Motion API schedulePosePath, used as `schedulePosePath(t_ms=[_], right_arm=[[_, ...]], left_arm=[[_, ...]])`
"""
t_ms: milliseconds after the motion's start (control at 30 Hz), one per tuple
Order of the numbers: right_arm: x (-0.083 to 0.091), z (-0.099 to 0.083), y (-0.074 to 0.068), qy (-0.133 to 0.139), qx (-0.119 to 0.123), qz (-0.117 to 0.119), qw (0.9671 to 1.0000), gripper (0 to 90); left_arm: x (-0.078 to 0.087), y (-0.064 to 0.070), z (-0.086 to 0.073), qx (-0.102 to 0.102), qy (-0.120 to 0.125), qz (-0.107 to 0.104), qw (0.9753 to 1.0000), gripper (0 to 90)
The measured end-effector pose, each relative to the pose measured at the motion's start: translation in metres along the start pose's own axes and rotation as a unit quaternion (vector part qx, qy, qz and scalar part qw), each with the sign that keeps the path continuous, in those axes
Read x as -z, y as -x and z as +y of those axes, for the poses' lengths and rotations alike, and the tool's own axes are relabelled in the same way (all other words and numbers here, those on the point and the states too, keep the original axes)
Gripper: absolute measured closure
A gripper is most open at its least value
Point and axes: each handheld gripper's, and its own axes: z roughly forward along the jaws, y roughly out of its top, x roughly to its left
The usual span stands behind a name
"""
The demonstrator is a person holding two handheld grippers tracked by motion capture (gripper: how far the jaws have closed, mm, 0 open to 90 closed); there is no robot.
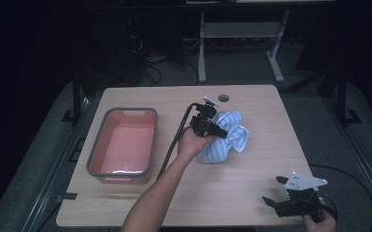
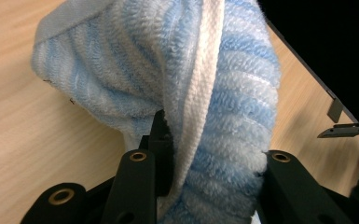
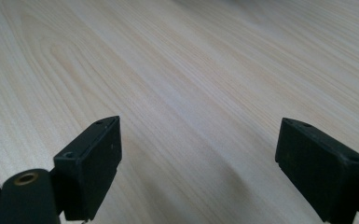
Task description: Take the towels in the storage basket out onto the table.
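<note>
The left gripper (image 1: 221, 132) is pinching the blue striped towel (image 1: 224, 137) between its jaws, while the right gripper (image 1: 274, 189) is hovering spread wide over the table (image 1: 251, 183).

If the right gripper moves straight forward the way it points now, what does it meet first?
Probably the bare wooden table: the right gripper, jaws open and empty, angles down toward it. The striped towel appears off that line, though depth is unclear.

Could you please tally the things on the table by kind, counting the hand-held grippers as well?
Towels: 1, the blue-and-white striped towel, clamped in the left gripper.
Bins: 1, the pink bin with a grey rim.
Grippers: 2, the left gripper and the right gripper, which is open over bare table.
Total: 4.
</note>
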Motion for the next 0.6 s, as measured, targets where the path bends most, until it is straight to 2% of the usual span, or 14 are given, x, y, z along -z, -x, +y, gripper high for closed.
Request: schedulePosePath(t_ms=[133,600], right_arm=[[-0.001,0.0,0.0,0.0,0.0,0.0,1.0,13.8],[-0.003,0.001,0.0,-0.001,0.001,0.002,1.0,13.8]], left_arm=[[-0.009,-0.002,-0.004,0.007,0.0,-0.007,1.0,67.3],[-0.031,-0.009,-0.014,0.018,-0.013,-0.011,0.9997,66.2]])
